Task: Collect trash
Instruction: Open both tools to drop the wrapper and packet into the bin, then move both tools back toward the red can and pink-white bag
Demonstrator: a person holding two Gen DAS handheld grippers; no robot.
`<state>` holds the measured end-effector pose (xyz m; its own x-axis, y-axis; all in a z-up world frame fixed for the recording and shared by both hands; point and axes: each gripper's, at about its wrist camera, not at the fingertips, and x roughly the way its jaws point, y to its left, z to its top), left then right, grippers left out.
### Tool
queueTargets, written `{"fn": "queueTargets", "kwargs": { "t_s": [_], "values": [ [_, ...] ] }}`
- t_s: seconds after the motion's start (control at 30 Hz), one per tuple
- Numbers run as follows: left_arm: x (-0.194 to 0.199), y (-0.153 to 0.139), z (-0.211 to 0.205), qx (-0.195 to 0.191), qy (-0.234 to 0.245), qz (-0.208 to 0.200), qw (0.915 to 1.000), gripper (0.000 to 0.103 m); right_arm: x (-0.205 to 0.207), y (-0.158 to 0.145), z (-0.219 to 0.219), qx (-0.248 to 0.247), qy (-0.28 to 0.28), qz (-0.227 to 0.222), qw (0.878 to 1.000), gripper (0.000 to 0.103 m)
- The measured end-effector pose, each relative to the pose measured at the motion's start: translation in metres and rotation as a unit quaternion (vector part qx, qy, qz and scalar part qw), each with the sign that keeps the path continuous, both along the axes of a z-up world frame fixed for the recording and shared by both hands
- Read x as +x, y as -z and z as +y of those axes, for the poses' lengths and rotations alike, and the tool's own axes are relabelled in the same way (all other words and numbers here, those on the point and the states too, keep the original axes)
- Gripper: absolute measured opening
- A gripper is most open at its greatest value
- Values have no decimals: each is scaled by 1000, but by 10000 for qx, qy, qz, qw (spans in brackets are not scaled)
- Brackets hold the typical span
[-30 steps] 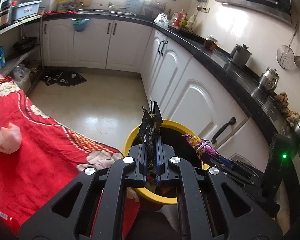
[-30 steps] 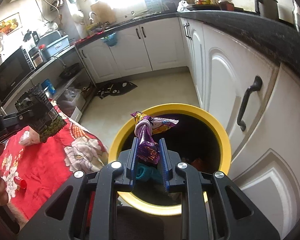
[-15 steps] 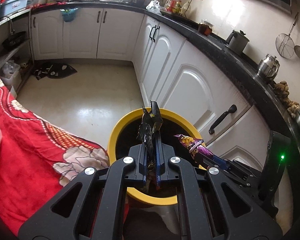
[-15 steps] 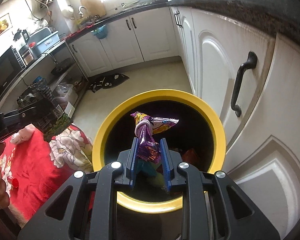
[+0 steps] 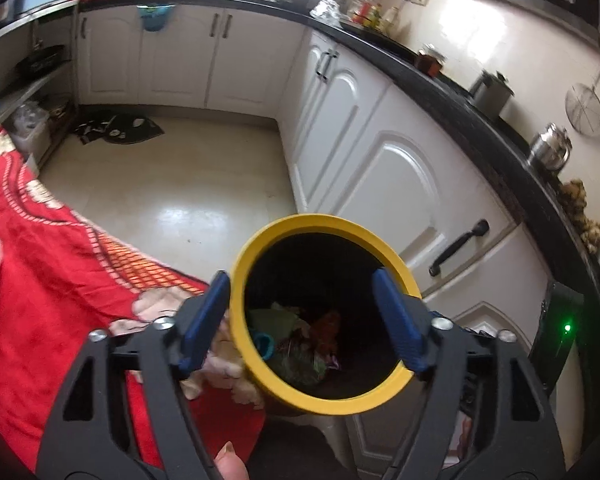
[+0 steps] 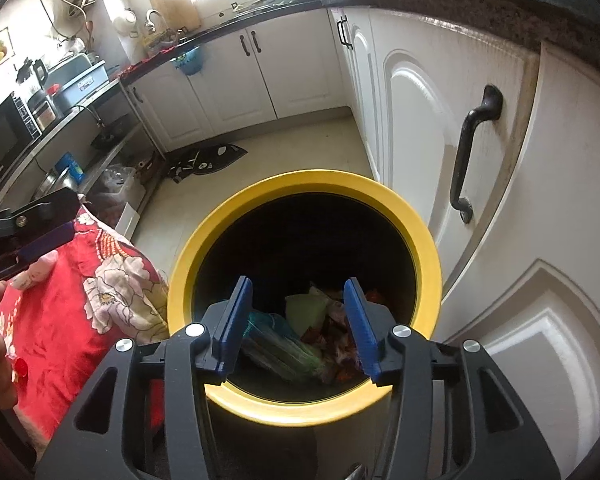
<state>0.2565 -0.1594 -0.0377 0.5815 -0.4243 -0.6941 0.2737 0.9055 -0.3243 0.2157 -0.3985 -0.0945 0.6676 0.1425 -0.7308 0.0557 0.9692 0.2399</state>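
Note:
A yellow-rimmed bin (image 5: 260, 384) (image 6: 432, 264) stands on the floor by the white cabinets. Several wrappers and scraps (image 5: 300, 344) (image 6: 312, 332) lie in its dark bottom. My left gripper (image 5: 300, 288) is open and empty above the bin's mouth, one finger outside the left rim. My right gripper (image 6: 296, 292) is open and empty over the bin's near side. The left gripper's finger also shows at the far left of the right wrist view (image 6: 48, 236).
A red floral cloth (image 5: 40, 272) (image 6: 60, 320) covers a surface left of the bin, with a small red cap (image 6: 20, 368) and a pink item (image 6: 36, 272) on it. White cabinet doors (image 6: 420, 128) with a black handle (image 6: 472, 148) stand right. A dark mat (image 5: 116, 132) lies on the floor.
Both grippers opened. The dark wrapper left the left gripper and the purple wrapper left the right gripper; both are now out of the fingers, down in the bin.

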Motion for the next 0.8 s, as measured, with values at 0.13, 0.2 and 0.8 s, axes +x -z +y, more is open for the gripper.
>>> {"fn": "queueTargets", "kwargs": {
  "t_s": [0.13, 0.2, 0.8],
  "values": [
    [-7, -8, 27, 24, -318, -64, 9995, 82, 1, -11, 10, 51, -133, -122, 9998, 49],
    [-13, -14, 46, 33, -520, -142, 9985, 87, 2, -19, 21, 94, -264, -224, 9994, 52],
    [-76, -41, 210, 121, -2277, -322, 9731, 92, 31, -84, 168, 16, -2053, -855, 9750, 67]
  ]
}}
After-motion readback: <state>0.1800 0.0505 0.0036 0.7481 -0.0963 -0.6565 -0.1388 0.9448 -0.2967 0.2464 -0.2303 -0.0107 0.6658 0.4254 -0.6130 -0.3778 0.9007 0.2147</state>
